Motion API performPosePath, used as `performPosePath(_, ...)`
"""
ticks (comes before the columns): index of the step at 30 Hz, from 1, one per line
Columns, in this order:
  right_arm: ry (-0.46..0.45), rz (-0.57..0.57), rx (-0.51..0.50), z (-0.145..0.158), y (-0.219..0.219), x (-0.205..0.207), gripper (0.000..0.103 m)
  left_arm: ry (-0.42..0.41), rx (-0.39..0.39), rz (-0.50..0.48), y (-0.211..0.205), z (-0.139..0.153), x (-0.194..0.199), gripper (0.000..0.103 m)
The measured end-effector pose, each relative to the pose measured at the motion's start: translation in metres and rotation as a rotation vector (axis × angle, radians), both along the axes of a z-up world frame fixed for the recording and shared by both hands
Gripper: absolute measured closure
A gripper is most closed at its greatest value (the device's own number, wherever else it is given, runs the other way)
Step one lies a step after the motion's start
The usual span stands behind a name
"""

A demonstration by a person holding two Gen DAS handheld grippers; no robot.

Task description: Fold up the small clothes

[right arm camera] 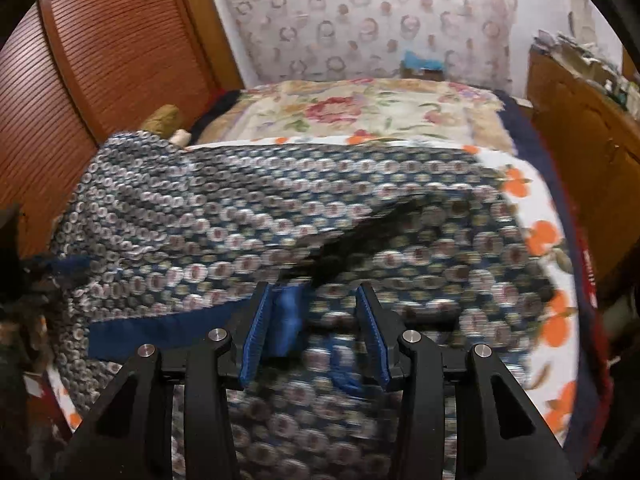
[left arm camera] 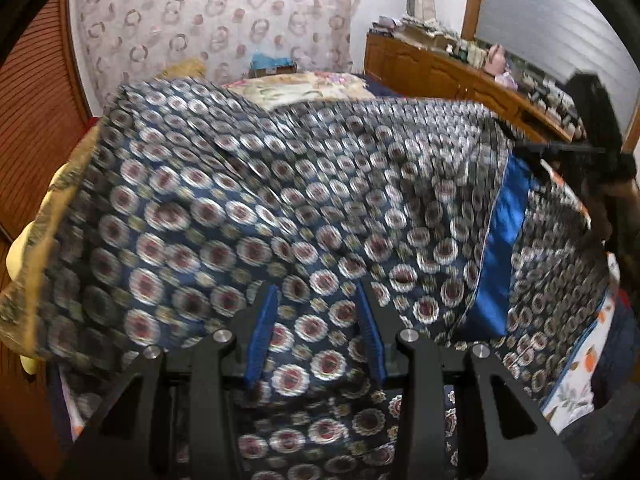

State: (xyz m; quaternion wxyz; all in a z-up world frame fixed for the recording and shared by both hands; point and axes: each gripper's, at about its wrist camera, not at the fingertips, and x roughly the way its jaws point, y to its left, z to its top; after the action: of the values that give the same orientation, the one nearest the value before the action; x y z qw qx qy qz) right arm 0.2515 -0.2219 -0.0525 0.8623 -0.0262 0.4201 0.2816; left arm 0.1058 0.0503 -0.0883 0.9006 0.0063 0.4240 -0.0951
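Observation:
A dark blue garment (left arm camera: 248,208) printed with round medallions and edged with a plain blue band (left arm camera: 502,248) billows blurred over the bed. It also shows in the right wrist view (right arm camera: 280,216) with its blue band (right arm camera: 168,328). My left gripper (left arm camera: 318,308) is open, its blue-padded fingers apart with the cloth lying loose between them. My right gripper (right arm camera: 314,312) is open too, the cloth and a blue fold between its fingers. The right gripper shows at the far right of the left wrist view (left arm camera: 576,152).
The bed carries a white sheet with orange fruit prints (right arm camera: 540,232) and a floral quilt (right arm camera: 360,112). A wooden louvred wardrobe (right arm camera: 112,60) stands left. A wooden cabinet (left arm camera: 440,72) cluttered with small items stands right. A patterned curtain (left arm camera: 216,20) hangs behind.

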Motion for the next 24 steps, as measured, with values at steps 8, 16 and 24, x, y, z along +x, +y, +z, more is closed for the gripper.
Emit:
performPosePath(8, 0.008, -0.023, -0.055, -0.014, 0.026, 0.000, 0.059, -0.019, 0.028, 0.008, -0.012, -0.008, -0.002, 0.063)
performPosePath(16, 0.002, 0.000, -0.078, -0.018, 0.029, -0.006, 0.092, -0.021, 0.015, -0.002, -0.009, -0.010, -0.003, 0.054)
performPosePath(24, -0.064, 0.038, -0.032, -0.004, 0.031, -0.038, 0.100, -0.019, 0.024, -0.014, -0.013, -0.011, 0.000, 0.047)
